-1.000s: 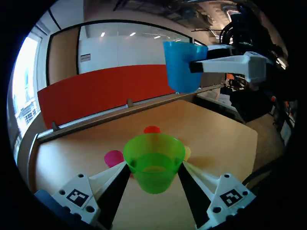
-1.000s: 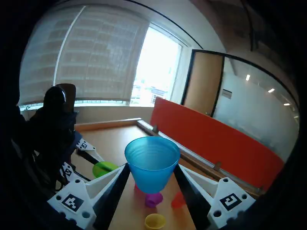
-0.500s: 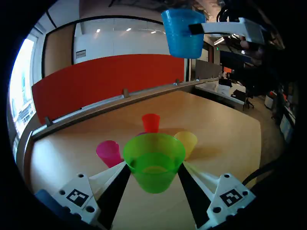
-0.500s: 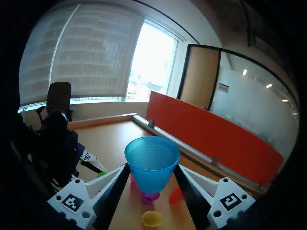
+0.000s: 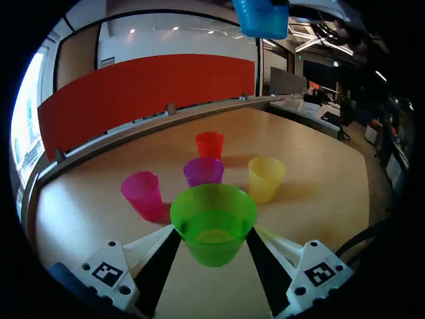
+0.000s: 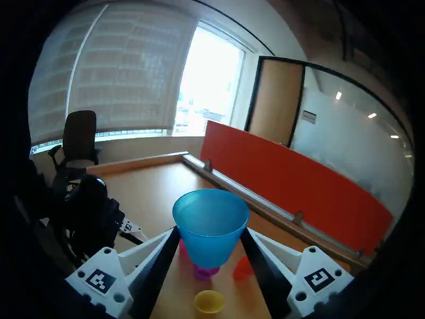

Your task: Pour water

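Holding a green cup (image 5: pixel 213 223) up front, the left gripper (image 5: pixel 213 236) has both fingers pressed against its sides, so it's clamped on tight, upright, mouth open to the camera. Can't tell if there's any water in it, the bottom just looks a bit paler.

Past it on the wooden table (image 5: pixel 324 175) there are four more cups standing upright: pink cup (image 5: pixel 142 194) off to the left, purple cup (image 5: pixel 204 171) right behind the green one, red cup (image 5: pixel 210 144) farther back, yellow cup (image 5: pixel 265 178) to the right. None of them touch each other. A long red partition (image 5: pixel 143 90) runs along the far edge of the table.

The right gripper (image 6: pixel 211 236) is gripping a blue cup (image 6: pixel 211 228) the same way, a finger on each side, cup upright. In the left gripper view that blue cup (image 5: pixel 260 16) sits way up at the top, high above the table and well apart from the green one. Below it in the right gripper view you can see the yellow, purple and red cups down on the table, plus an office chair (image 6: pixel 79 135) by the bright window (image 6: pixel 212 90).
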Tool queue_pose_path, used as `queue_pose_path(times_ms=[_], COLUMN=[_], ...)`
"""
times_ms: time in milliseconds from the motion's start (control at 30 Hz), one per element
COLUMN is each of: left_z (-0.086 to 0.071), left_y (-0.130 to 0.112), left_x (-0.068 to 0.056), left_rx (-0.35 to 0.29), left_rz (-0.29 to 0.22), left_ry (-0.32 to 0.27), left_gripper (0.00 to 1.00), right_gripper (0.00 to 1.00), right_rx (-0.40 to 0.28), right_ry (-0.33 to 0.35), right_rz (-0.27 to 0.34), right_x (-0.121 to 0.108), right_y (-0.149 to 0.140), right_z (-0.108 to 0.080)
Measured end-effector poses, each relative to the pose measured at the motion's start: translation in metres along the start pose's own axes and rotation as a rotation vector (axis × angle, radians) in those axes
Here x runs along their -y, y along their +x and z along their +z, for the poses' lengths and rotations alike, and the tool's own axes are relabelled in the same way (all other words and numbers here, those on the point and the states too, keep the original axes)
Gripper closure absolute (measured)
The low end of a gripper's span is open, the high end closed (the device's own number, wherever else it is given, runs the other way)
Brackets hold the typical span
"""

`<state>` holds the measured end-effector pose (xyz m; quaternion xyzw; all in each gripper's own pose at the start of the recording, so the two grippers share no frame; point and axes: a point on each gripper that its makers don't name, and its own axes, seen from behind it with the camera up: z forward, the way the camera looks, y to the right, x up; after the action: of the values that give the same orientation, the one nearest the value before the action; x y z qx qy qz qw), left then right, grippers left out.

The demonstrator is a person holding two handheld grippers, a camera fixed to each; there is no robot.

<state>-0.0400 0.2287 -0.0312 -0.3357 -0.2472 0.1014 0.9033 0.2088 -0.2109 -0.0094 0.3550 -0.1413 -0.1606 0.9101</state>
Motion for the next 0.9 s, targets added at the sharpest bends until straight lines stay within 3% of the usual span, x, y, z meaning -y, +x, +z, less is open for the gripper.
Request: queue_pose_path(times_ms=[467,900], left_z=[0.026,0.039], left_y=[-0.022,-0.032], left_x=[0.002,0.005], left_rx=[0.037,0.054], left_rz=[-0.012,-0.021], left_ry=[-0.013,-0.018], left_gripper=[0.19,0.19], right_gripper=[0.14,0.14], right_rx=[0.023,0.047], right_ry=[-0.005,-0.013], right_rz=[0.004,0.002], right_x=[-0.007,-0.016], right_y=[-0.011,-0.019], right_z=[0.008,0.011])
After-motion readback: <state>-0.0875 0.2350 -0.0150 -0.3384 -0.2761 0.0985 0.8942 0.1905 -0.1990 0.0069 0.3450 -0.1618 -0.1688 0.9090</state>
